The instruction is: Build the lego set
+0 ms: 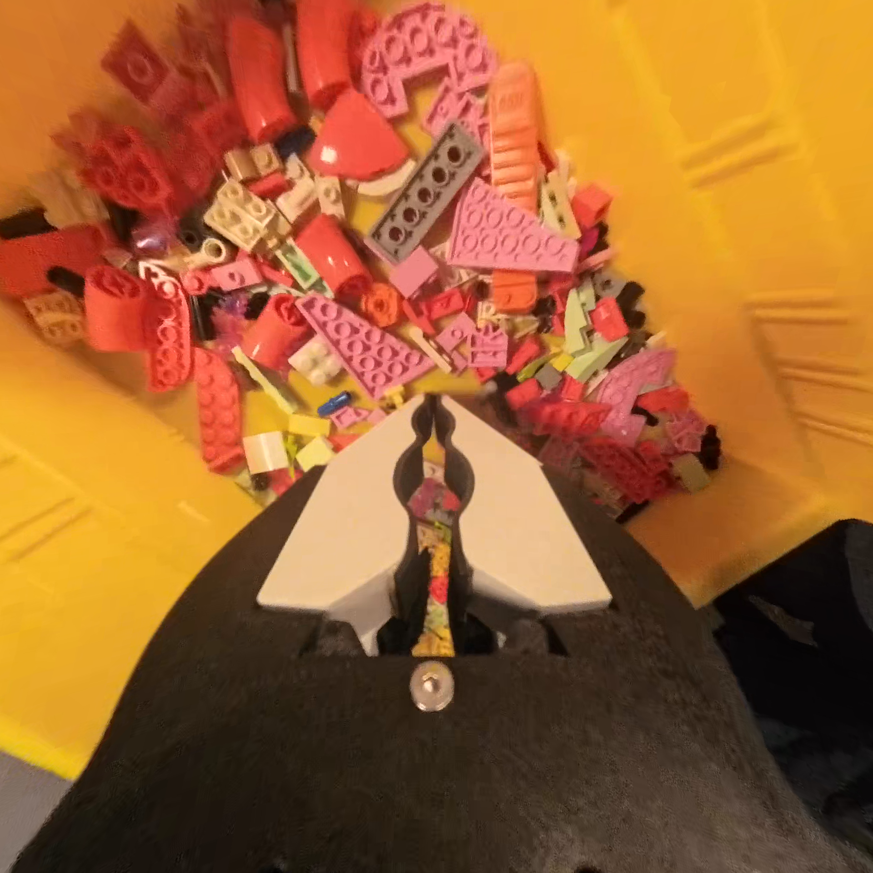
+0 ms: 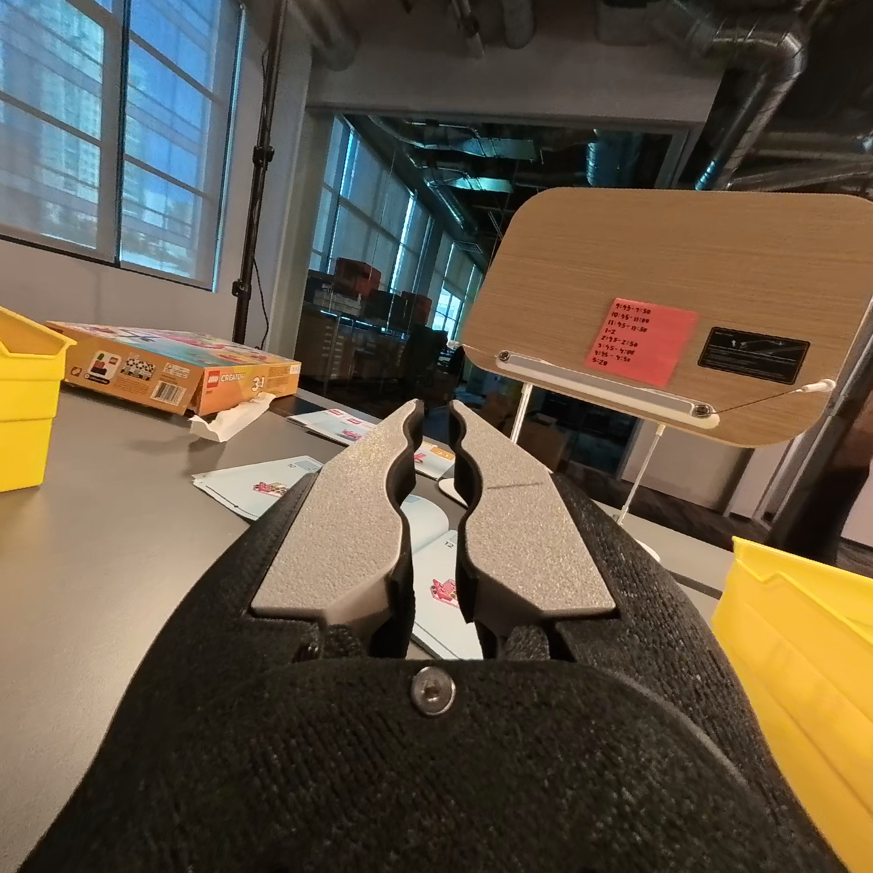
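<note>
Bricks [image 1: 378,264] heaped in yellow bin [image 1: 708,189]; left gripper [image 1: 432,401] pinched closed, looks empty; right gripper [image 2: 434,406] slightly parted, empty, over booklets [image 2: 245,482].

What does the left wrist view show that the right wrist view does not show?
Only the left view: the left tongs, tips together, inside a yellow bin over mixed toy bricks. Only the right view: the right tongs, slightly apart with nothing between them, above a grey table with booklets, a toy box and a wooden stand. Both show yellow bins.
</note>
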The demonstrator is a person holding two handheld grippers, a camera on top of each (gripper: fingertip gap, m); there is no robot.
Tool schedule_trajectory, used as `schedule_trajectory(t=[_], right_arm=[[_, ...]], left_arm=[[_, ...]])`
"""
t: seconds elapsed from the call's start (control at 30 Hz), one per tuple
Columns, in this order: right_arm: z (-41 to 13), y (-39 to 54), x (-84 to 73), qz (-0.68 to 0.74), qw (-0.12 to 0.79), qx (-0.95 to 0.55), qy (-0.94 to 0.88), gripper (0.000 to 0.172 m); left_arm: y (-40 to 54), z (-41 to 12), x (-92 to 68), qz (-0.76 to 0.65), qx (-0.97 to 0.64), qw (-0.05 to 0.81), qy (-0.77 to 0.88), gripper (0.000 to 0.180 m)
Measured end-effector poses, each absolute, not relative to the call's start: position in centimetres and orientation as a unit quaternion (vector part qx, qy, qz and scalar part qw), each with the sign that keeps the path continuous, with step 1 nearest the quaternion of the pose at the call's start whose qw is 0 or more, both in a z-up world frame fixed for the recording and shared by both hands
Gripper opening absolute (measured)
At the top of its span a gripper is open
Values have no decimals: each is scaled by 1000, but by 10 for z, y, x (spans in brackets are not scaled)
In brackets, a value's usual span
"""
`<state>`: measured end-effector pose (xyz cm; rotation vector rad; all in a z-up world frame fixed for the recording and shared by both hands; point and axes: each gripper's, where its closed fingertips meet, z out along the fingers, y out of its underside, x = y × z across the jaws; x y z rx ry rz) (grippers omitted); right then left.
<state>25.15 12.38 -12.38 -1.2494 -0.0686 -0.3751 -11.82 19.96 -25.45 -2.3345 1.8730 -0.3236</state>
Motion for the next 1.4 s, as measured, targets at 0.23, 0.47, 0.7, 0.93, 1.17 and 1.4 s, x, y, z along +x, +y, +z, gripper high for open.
schedule_trajectory(t=[0.23, 0.47, 0.7, 0.93, 1.17, 1.4], right_arm=[[-124, 125, 250, -173, 793, -583, -34, 7], [-125, 126, 248, -172, 792, -584, -39, 7], [-126, 125, 252, -183, 788, -588, -31, 7], [-128, 127, 251, -188, 784, -591, -36, 7], [-129, 125, 251, -188, 782, -593, -33, 7], [-125, 121, 247, -179, 792, -582, -36, 12]], left_arm=[[202, -250, -144, -49, -767, 73, 636, 17], [203, -257, -144, -41, -750, 60, 658, 27], [186, -241, -144, -60, -718, 57, 691, 32], [156, -253, -178, -3, -651, 1, 759, 50], [166, -261, -169, -3, -651, 30, 759, 22], [210, -256, -148, 77, -662, 118, 736, 19]])
